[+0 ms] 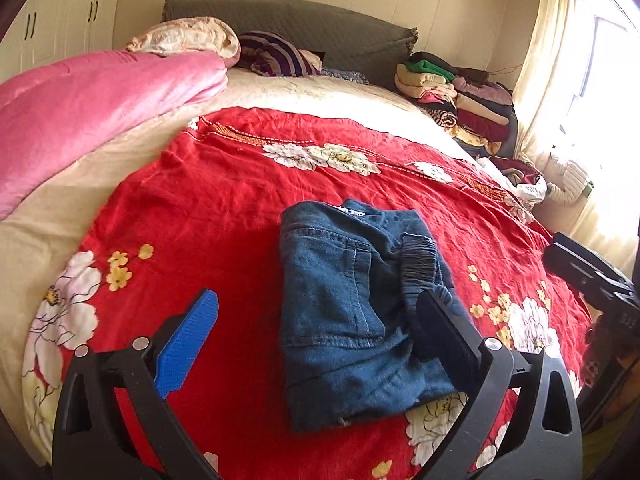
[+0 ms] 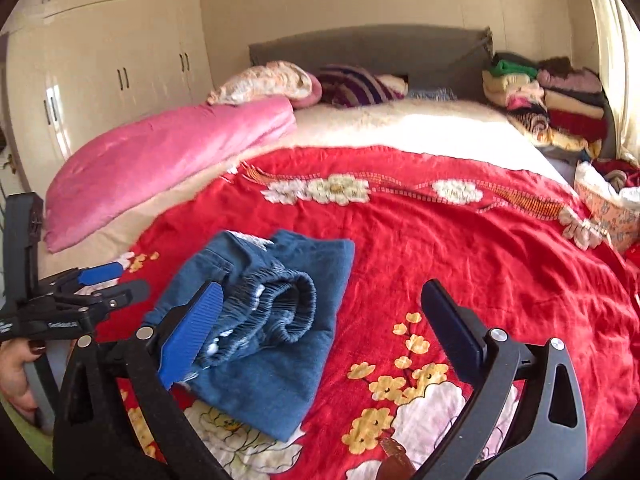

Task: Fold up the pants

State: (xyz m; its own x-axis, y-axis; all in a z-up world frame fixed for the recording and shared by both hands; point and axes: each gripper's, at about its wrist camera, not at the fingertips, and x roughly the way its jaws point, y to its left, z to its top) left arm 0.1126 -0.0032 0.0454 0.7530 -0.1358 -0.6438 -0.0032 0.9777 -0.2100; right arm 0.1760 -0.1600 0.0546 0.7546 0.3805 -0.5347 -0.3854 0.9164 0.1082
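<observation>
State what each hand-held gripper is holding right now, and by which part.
Nothing is held. The left hand-held gripper and right hand-held gripper both stand open above the folded jeans, which lie free on the red bedspread.

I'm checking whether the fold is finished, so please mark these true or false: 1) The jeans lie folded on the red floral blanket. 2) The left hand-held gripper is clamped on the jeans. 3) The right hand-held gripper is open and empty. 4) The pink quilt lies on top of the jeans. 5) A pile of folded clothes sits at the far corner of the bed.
1) True: the jeans lie folded on the red floral blanket.
2) False: the left hand-held gripper is open, gripping nothing.
3) True: the right hand-held gripper is open and empty.
4) False: the pink quilt lies apart, along the bed's edge.
5) True: the pile of folded clothes sits there.
</observation>
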